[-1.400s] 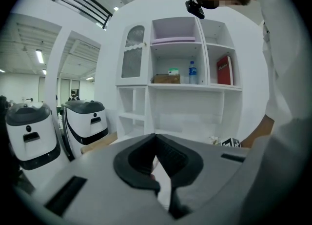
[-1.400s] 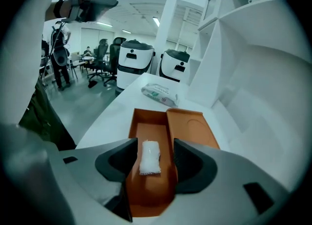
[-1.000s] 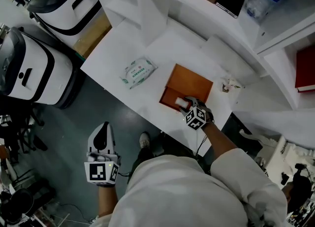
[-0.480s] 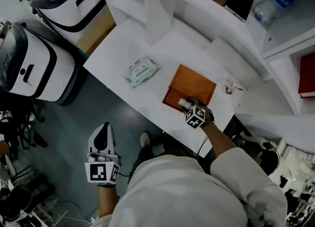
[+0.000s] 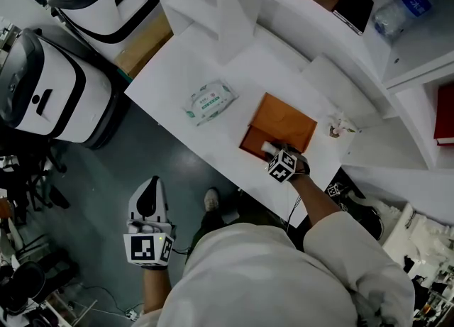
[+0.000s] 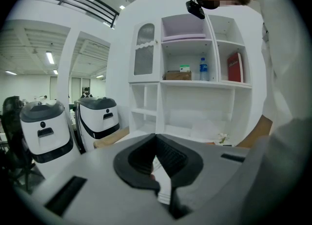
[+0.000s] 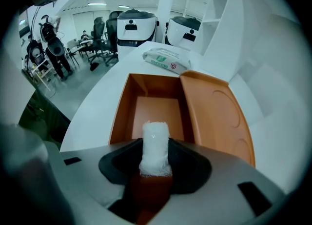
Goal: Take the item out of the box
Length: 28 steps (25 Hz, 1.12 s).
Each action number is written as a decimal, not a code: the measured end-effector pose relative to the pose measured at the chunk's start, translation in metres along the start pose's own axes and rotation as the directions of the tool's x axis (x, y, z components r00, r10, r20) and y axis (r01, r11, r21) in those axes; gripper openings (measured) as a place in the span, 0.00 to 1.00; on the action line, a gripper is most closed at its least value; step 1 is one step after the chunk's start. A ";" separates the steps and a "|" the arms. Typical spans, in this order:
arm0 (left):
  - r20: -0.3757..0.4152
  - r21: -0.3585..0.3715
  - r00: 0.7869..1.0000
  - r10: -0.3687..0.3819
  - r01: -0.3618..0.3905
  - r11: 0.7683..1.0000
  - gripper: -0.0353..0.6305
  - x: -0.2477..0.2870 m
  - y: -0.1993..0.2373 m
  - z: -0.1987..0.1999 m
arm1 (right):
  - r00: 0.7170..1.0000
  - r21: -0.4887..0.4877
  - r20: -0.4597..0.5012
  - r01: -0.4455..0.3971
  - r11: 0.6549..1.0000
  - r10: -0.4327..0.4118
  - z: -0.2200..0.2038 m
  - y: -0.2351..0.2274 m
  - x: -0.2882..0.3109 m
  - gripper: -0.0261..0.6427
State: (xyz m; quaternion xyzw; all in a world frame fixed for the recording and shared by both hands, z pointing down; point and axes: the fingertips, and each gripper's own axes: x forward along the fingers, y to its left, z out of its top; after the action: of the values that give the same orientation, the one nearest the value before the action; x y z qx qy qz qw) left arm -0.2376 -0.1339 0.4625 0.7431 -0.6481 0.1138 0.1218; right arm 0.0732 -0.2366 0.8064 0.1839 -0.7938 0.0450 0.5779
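The right gripper's (image 7: 155, 152) jaws have just been closing, and they look clamped on the roll (image 7: 155, 132), with a pad tight against each side. So the grab is made, or as near as makes no difference. The roll is still at the near end of the box (image 7: 122, 116), inside its walls, so the lift out is all to come. I'd say we're about halfway.

The roll is a short white cylinder with a woven, gauzy look (bandage, I'd guess), and its far end pokes out past the jaws. It looks soft, so it may squash a little under the grip.

The box is orange, its lid (image 7: 214, 116) flung open flat to one side, and the rest of the tray is bare. It sits on the white surface (image 7: 97, 107), with a wipes pack (image 7: 166, 59) lying beyond it.

The left gripper (image 6: 156, 143) hangs well off the surface, jaws together and nothing in them.
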 end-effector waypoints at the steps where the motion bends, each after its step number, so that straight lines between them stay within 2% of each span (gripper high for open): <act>1: -0.001 0.000 1.000 0.001 -0.001 1.000 0.06 0.000 0.001 0.000 | 1.000 -0.003 -0.005 0.003 1.000 -0.003 0.000 0.000 0.001 0.31; 12: 0.003 -0.005 1.000 0.002 -0.002 1.000 0.06 -0.007 0.005 -0.003 | 0.999 -0.027 -0.008 0.036 0.999 -0.036 0.002 0.000 -0.003 0.29; 21: 0.022 -0.003 0.999 -0.024 0.024 1.000 0.06 -0.006 0.003 0.001 | 0.992 -0.026 0.093 0.083 0.996 -0.080 0.026 -0.004 -0.033 0.29; 28: 0.046 0.006 0.996 -0.073 0.073 0.997 0.06 0.003 -0.008 0.010 | 0.972 0.016 0.198 0.130 0.991 -0.130 0.043 -0.012 -0.073 0.29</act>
State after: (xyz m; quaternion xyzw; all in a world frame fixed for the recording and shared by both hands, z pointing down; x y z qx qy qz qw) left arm -0.2295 -0.1390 0.4541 0.7690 -0.6228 0.0935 0.1095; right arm 0.0582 -0.2428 0.7225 0.2399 -0.8337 -0.0102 0.4973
